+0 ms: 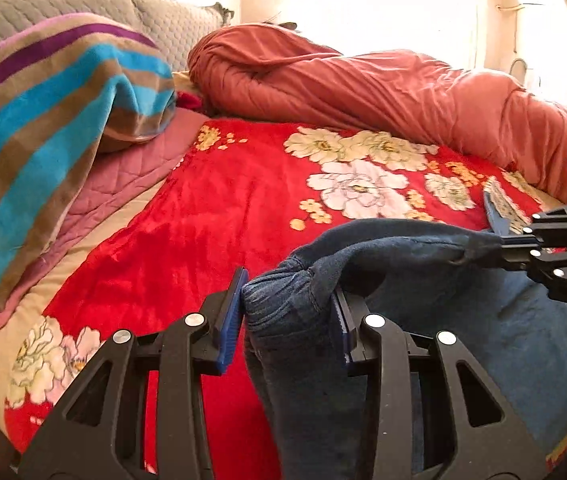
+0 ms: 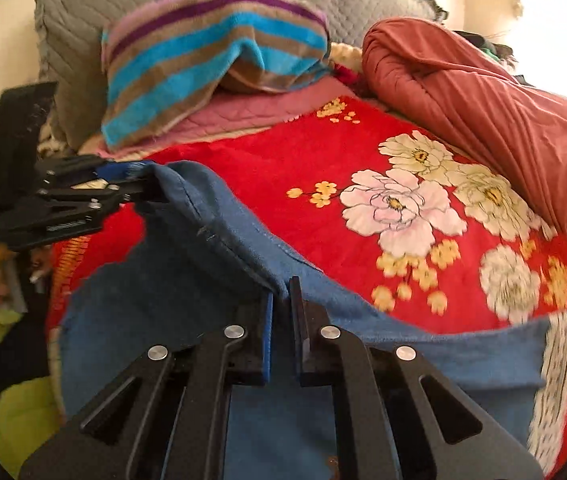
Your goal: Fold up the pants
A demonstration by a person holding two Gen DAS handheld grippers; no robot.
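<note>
Blue pants (image 2: 211, 272) draped over the red floral blanket (image 1: 211, 200), top edge lifted off it. Right gripper (image 2: 281, 300) pressed tight on a fold of that edge; left gripper (image 1: 287, 304) half-spread, bunched elastic waistband between the pads, right pad buried in cloth, left pad maybe just touching, hard to call. Looks like soft, thick, floppy fabric, probably not slippery, light enough but saggy between grips. Best held at waistband corners, stretched taut above the blanket before laying over.

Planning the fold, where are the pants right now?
The pants hang over the red flowered blanket, pinched by the right gripper and left gripper.
</note>
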